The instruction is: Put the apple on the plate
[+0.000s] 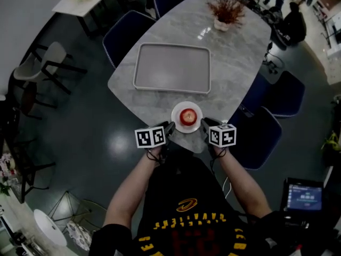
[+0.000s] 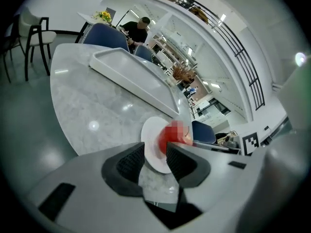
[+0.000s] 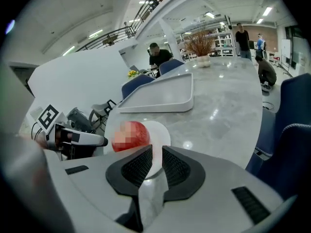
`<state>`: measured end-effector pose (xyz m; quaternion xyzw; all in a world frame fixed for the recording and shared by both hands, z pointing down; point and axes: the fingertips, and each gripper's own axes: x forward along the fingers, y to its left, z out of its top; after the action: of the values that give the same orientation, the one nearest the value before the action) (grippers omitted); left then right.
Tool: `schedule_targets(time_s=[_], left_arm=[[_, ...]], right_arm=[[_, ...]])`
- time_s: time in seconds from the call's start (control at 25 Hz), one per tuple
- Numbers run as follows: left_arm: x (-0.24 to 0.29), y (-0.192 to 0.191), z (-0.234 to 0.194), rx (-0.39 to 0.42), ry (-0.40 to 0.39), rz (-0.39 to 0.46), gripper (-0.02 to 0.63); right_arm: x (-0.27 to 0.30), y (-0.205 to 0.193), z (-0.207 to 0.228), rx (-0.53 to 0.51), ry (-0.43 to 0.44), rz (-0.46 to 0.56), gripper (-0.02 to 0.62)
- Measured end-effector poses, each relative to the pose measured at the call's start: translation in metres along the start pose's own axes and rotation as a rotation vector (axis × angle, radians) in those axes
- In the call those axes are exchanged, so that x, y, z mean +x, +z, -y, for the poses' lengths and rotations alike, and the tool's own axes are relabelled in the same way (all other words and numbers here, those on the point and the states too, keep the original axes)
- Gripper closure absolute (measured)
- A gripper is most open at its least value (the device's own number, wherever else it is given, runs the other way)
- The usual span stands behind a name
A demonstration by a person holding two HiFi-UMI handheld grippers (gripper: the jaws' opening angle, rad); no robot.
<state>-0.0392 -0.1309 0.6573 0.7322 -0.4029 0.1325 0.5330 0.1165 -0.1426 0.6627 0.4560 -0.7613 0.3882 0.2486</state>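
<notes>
A red apple (image 1: 187, 116) rests on a small white plate (image 1: 175, 111) near the front edge of the marble table (image 1: 234, 63). My left gripper (image 1: 170, 127) sits just left of the plate and my right gripper (image 1: 205, 126) just right of it, both off the apple. In the left gripper view the apple (image 2: 175, 135) and plate (image 2: 149, 147) lie beyond the left gripper (image 2: 155, 154), whose jaws are drawn in to a narrow slit and hold nothing. The right gripper (image 3: 157, 154) looks the same, with the apple (image 3: 129, 136) and plate (image 3: 163, 132) ahead.
An empty grey tray (image 1: 173, 68) lies mid-table behind the plate. A potted dried plant (image 1: 225, 12) stands at the far end. Blue chairs (image 1: 128, 33) (image 1: 266, 135) surround the table, and people are in the background.
</notes>
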Motion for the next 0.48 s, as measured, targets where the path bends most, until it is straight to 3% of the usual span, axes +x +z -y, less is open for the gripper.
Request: schedule_targets(time_s=[0.2, 0.48], left_arm=[[0.022, 0.000, -0.011, -0.006, 0.052, -0.029, 0.466], [0.038, -0.008, -0.022, -0.005, 0.111, -0.057, 0.466]], right_arm=[[0.022, -0.007, 0.018, 0.018, -0.003, -0.053, 0.545], [0.038, -0.012, 0.019, 0.108, 0.065, -0.074, 0.545]])
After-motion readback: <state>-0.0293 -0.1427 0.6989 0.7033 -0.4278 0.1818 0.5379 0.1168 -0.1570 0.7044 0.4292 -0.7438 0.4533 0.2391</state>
